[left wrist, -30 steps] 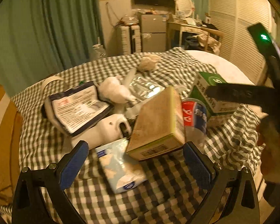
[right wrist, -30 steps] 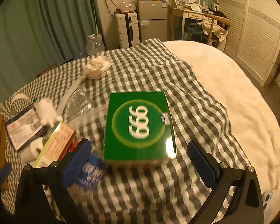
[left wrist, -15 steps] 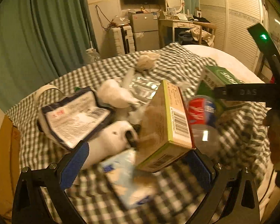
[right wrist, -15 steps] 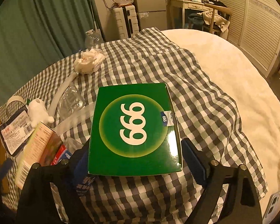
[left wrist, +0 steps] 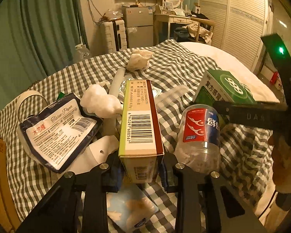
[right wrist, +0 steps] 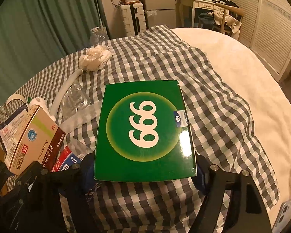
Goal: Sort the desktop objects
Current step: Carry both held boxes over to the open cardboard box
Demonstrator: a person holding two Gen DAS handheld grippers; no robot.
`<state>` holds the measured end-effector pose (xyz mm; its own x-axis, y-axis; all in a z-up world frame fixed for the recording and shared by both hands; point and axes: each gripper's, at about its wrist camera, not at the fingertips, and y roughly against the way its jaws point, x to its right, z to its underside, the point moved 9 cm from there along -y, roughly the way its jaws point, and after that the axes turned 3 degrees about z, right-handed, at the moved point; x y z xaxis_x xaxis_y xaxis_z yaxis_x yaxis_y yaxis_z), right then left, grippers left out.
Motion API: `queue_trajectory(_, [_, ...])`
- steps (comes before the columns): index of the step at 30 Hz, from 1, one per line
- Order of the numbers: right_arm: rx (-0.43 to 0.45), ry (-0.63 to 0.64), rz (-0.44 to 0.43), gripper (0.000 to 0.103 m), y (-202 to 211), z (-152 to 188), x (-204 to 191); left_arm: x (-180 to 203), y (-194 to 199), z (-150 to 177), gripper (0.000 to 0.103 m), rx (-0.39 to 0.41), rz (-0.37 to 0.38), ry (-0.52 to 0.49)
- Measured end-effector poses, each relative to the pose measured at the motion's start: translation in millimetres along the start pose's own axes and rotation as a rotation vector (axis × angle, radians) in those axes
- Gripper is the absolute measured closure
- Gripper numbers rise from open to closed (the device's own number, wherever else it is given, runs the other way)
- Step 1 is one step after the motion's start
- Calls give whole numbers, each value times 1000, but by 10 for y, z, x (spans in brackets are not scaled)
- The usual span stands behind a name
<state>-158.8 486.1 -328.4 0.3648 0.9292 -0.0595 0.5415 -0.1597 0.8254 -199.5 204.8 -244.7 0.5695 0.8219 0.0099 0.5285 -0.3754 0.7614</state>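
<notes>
In the left wrist view, a tissue packet (left wrist: pixel 58 132) with a dark border lies at 9 o'clock on the checked cloth (left wrist: pixel 176 69), leaning against a white strap loop (left wrist: pixel 26 99). Just right of it sits a white fluffy lump (left wrist: pixel 99 102), and below that a white plastic piece (left wrist: pixel 96 153). At the centre, the left gripper (left wrist: pixel 140 171) has its fingers clamped on the near end of a tan medicine box (left wrist: pixel 139 122), which stands on its narrow edge with the barcode face up and points toward 12 o'clock. Under the gripper, at 6 o'clock, lies a pale blue tissue pack (left wrist: pixel 130 211). At 12 o'clock a crumpled white cloth (left wrist: pixel 138 59) rests on the checks. Right of the tan box lies a clear jar (left wrist: pixel 200 136) with a red and blue label, on its side. At 2 o'clock the green box (left wrist: pixel 223 86) is raised off the cloth

In the right wrist view, the tan medicine box (right wrist: pixel 34 136) shows at 9 o'clock, tilted, with the jar (right wrist: pixel 69 157) just beside it. A white tube (right wrist: pixel 65 91) and a clear wrapper (right wrist: pixel 74 101) lie at 10 o'clock. At the centre, the right gripper (right wrist: pixel 145 171) is closed on both side edges of the green box (right wrist: pixel 144 130), which lies flat with its "666" face up. White bedding (right wrist: pixel 242 73) fills the right side
</notes>
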Motion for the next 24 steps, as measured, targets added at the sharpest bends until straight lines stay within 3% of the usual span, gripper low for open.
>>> queue_trajectory(14, [28, -13, -10, 27, 644, 178, -40, 64, 630, -49, 74, 38, 24, 32])
queue_trajectory(19, [54, -3, -50, 27, 1003, 191, -238, -62, 923, -183, 74, 64, -20, 11])
queue_trajectory(24, [91, 50, -75, 27, 1373, 211, -533, -257, 1333, -319, 74, 77, 4, 61])
